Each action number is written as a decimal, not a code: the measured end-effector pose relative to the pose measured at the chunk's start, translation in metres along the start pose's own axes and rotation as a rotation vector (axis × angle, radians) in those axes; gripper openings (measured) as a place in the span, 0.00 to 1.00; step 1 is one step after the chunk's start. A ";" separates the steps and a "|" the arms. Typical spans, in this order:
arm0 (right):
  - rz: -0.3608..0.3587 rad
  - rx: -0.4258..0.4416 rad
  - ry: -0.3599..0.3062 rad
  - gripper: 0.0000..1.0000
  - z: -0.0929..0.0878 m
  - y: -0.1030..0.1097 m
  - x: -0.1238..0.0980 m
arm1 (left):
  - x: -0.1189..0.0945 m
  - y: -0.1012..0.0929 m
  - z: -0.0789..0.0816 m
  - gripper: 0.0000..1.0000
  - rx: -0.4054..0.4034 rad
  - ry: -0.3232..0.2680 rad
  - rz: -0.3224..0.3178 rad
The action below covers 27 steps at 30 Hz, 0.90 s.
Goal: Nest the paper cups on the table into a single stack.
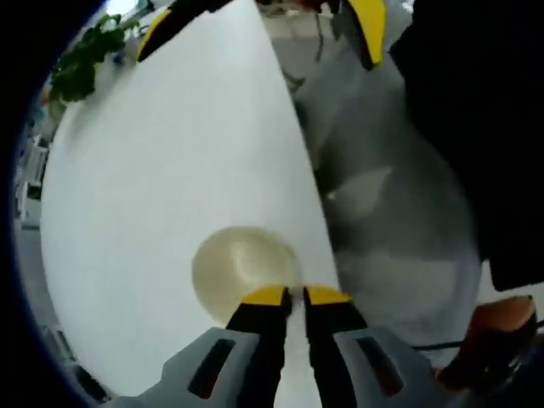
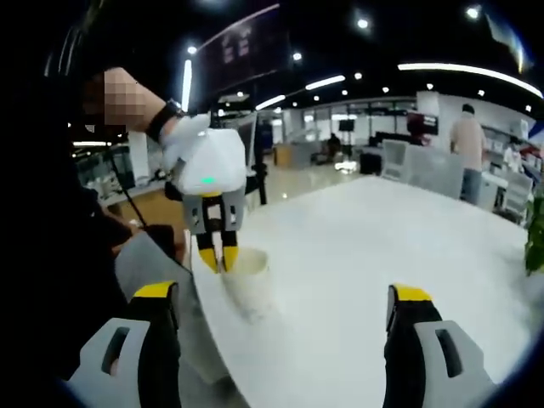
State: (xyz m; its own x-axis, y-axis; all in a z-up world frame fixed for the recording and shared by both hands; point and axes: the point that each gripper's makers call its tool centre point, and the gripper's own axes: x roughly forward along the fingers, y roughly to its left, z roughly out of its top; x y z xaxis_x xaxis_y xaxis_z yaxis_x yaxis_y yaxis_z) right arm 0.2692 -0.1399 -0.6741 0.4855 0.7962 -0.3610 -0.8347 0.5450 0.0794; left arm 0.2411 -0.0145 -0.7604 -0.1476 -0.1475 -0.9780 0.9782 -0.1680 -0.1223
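Left gripper [image 1: 294, 297]: I see it pinching the cup [image 1: 242, 270] rim.
Right gripper [image 2: 283, 299]: spread wide over the table [image 2: 374, 246].

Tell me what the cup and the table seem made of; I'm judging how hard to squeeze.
The cup looks like thin paper, matte cream, with a rolled rim; the left tool pinches that rim. The table looks like a hard, smooth white top, perhaps laminate, with a faint sheen. Its core cannot be told.

Your paper cup [image 2: 246, 280] stands on the table [image 2: 357, 255] close to its near edge, with a potted plant [image 2: 535, 234] at the far right edge.
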 end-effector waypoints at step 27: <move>0.019 -0.022 0.054 1.00 -0.001 0.003 0.001 | -0.016 -0.002 0.008 0.26 -0.135 -0.200 0.069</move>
State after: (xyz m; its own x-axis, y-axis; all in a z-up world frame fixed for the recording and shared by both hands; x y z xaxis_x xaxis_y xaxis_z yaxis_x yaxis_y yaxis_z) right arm 0.2666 -0.1377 -0.6745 0.4552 0.7907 -0.4093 -0.8494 0.5235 0.0666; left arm 0.2406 -0.0191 -0.7430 -0.0931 -0.3461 -0.9336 0.9956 -0.0212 -0.0914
